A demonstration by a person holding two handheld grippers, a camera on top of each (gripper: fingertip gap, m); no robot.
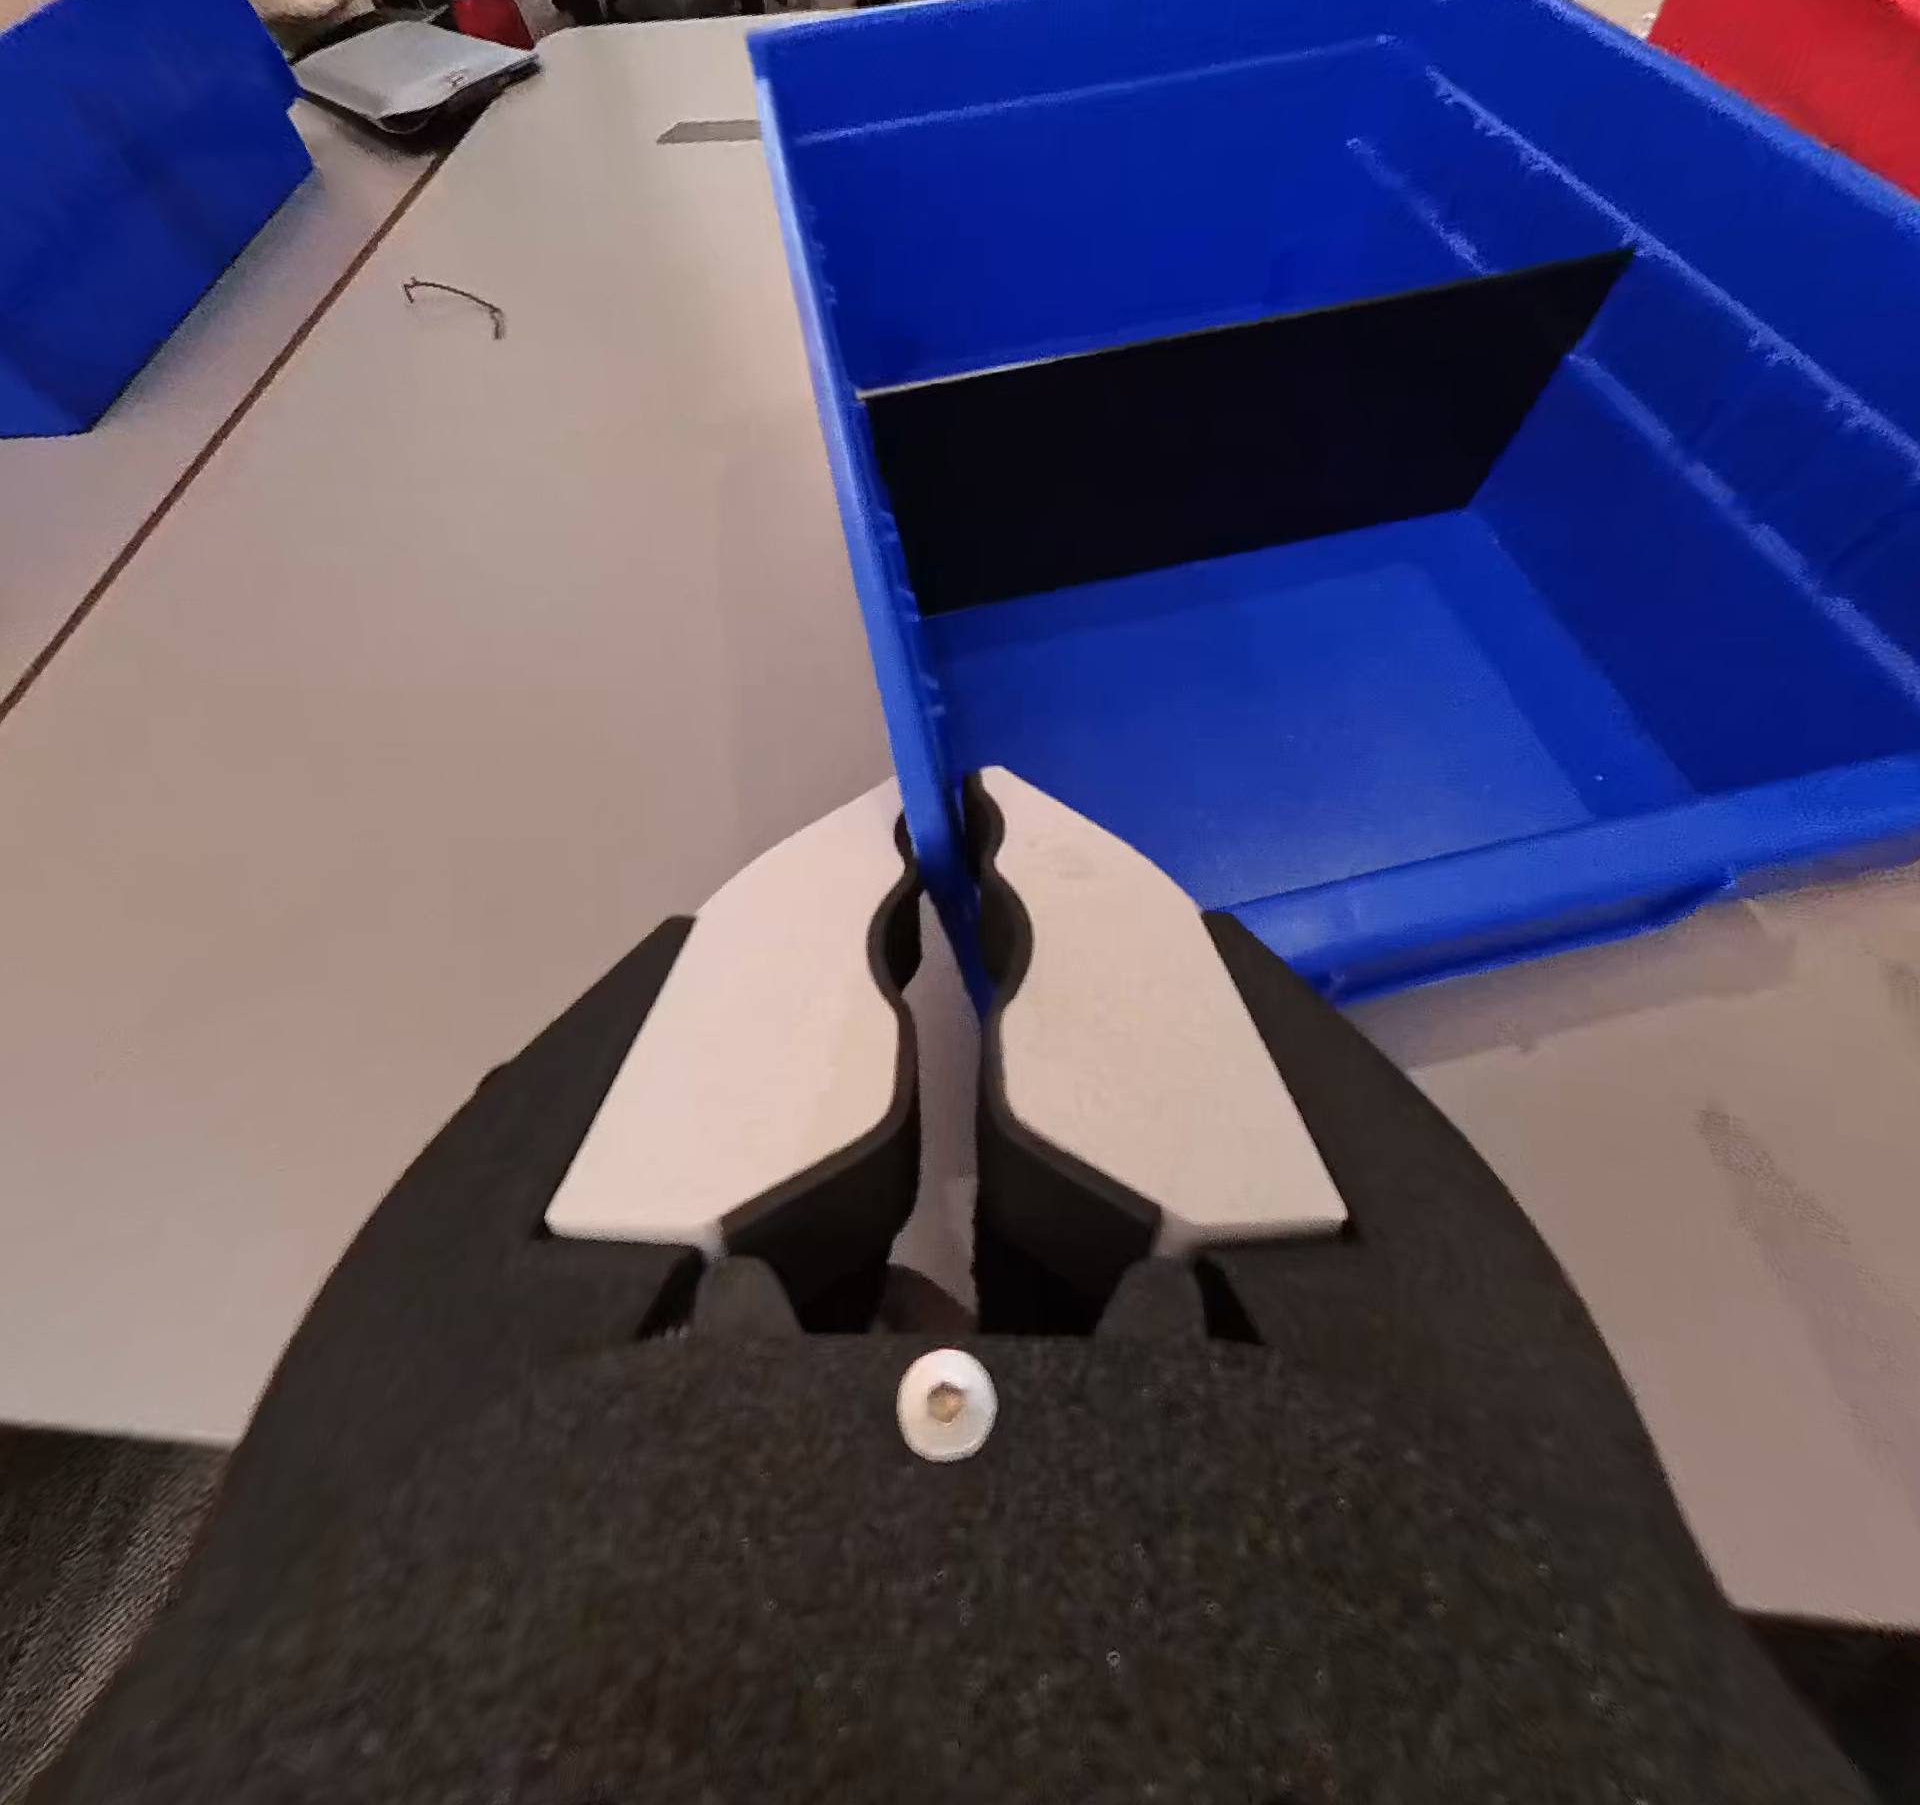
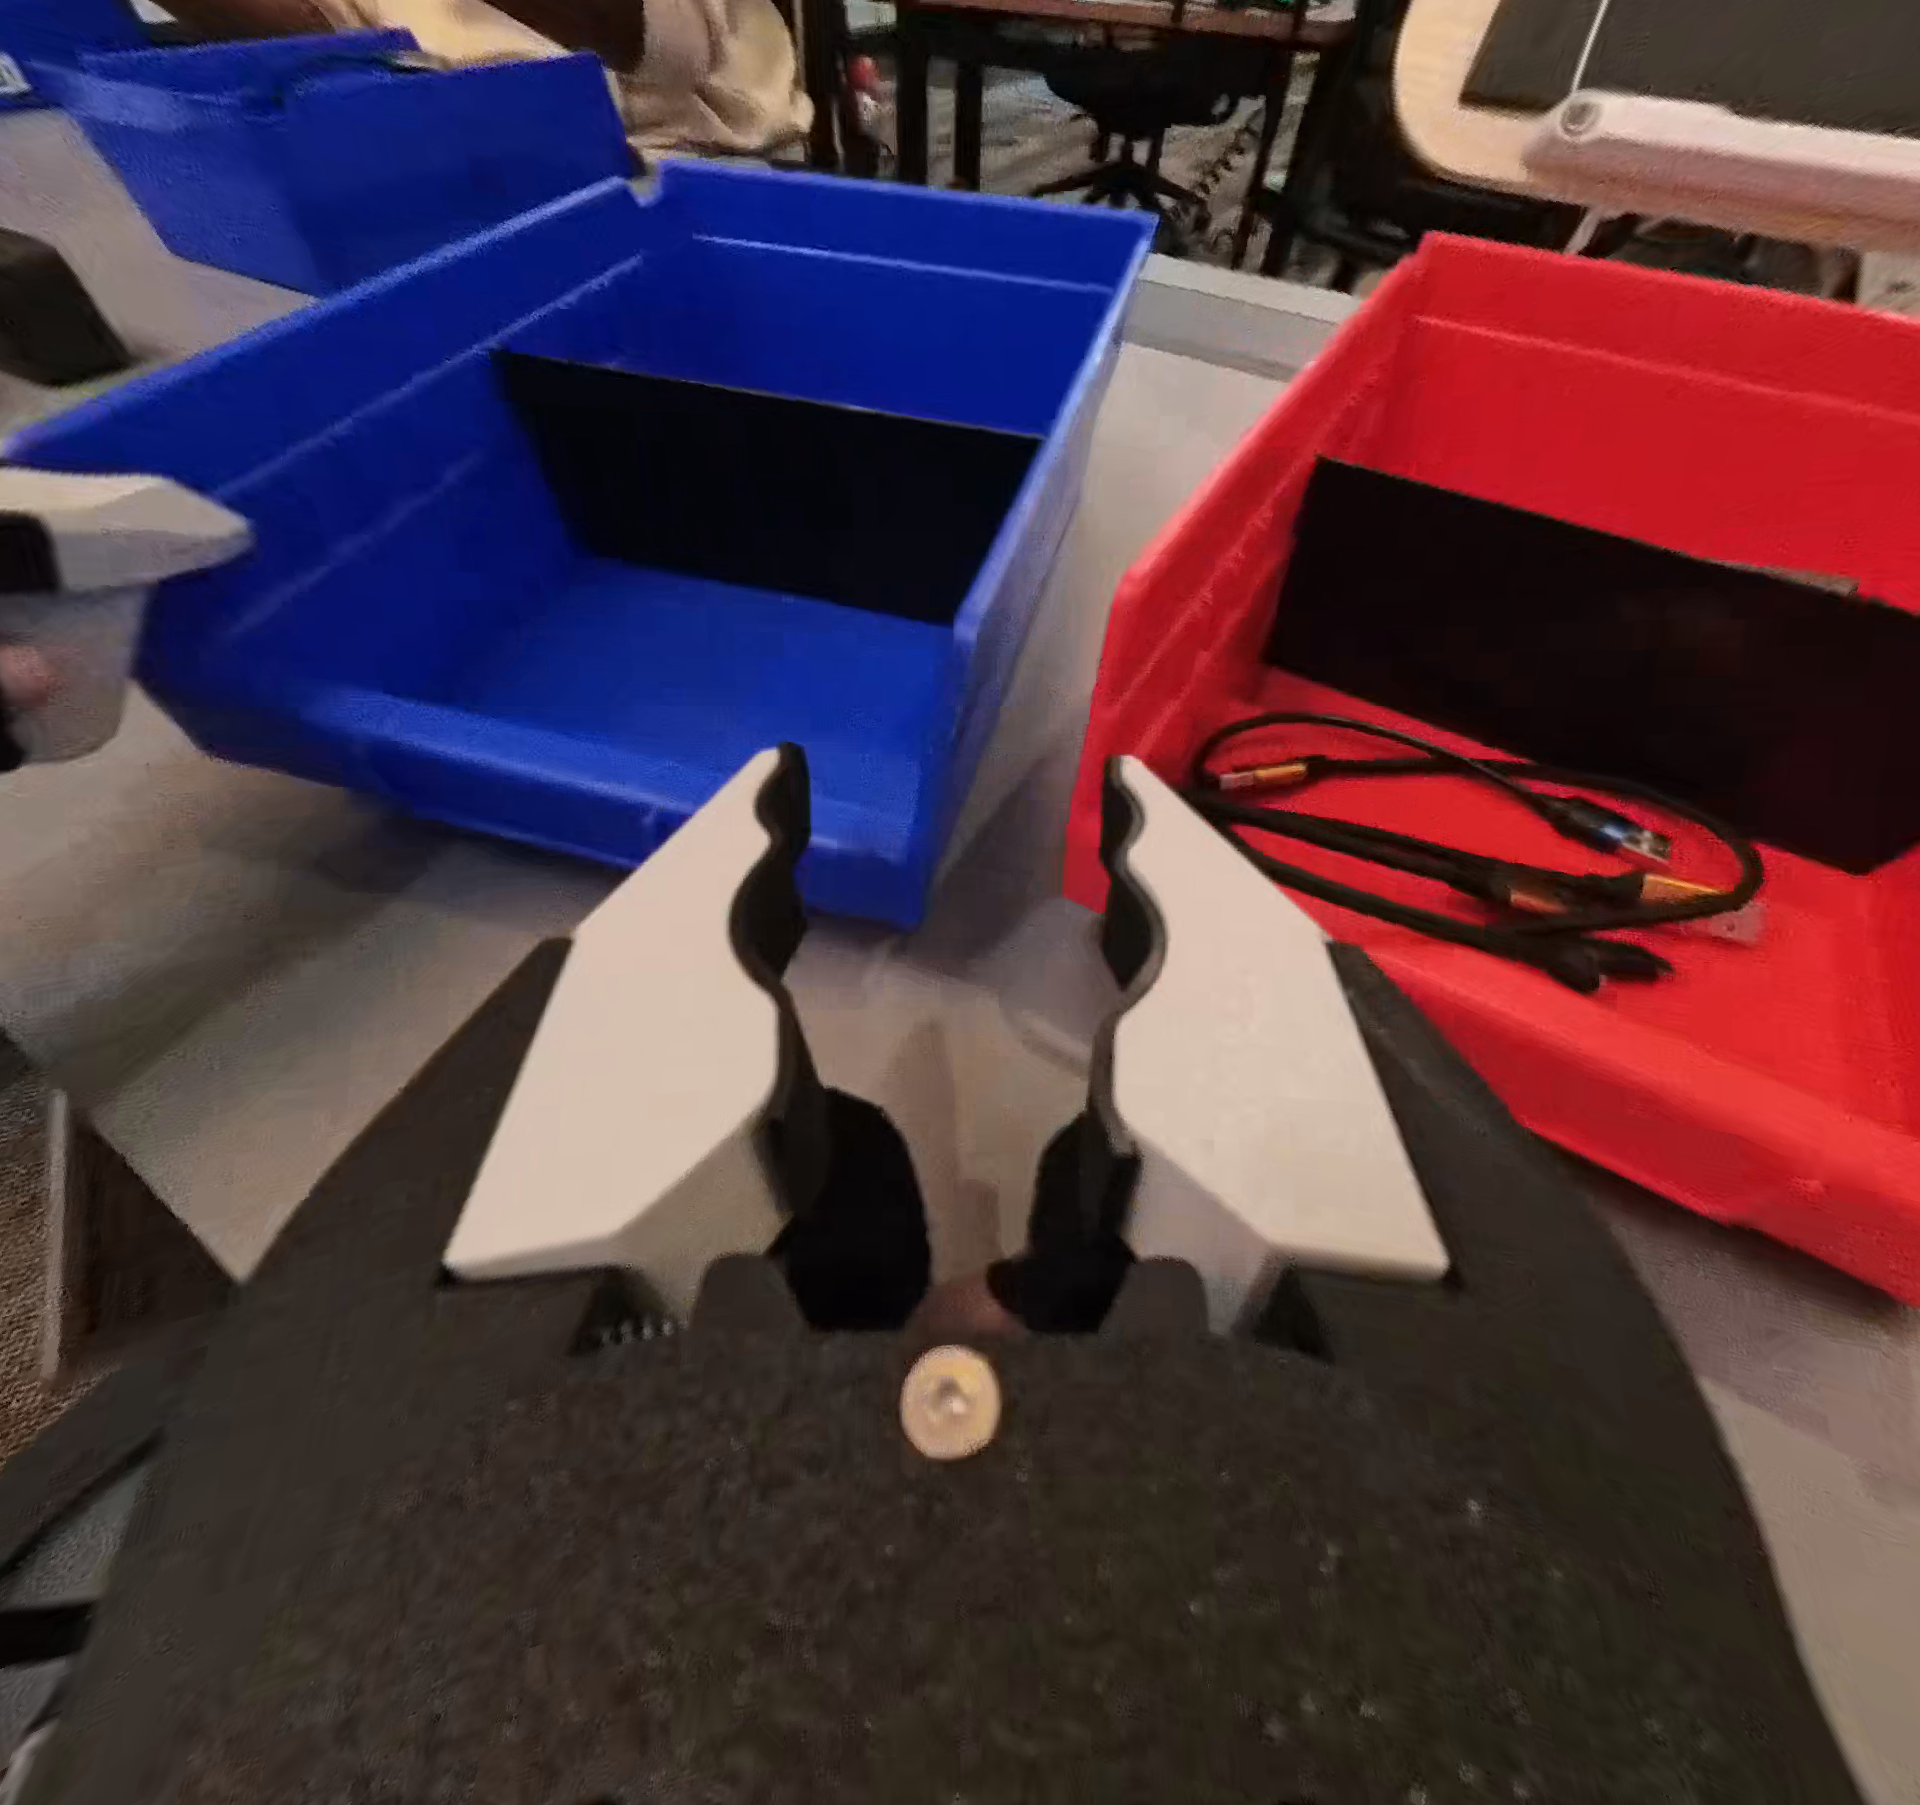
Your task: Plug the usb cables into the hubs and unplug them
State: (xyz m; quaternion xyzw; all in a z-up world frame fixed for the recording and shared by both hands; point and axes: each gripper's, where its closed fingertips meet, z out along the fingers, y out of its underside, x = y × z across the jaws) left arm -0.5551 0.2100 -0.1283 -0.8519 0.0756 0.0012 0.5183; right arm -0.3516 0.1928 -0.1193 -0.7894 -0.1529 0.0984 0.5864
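The left gripper [image 1: 940, 799] pinches the near corner of the blue bin [image 1: 1351, 72], whose front compartment is bare. The right gripper [image 2: 951, 768] hangs spread and unladen. USB cables [image 2: 1475, 851] lie coiled in the red bin [image 2: 1455, 1121]; no hub shows. Seemingly setup: next, reach right for a cable.

The red bin [image 2: 1455, 1111] runs off the right edge; its black divider [image 2: 1558, 675] hides the rear compartment.
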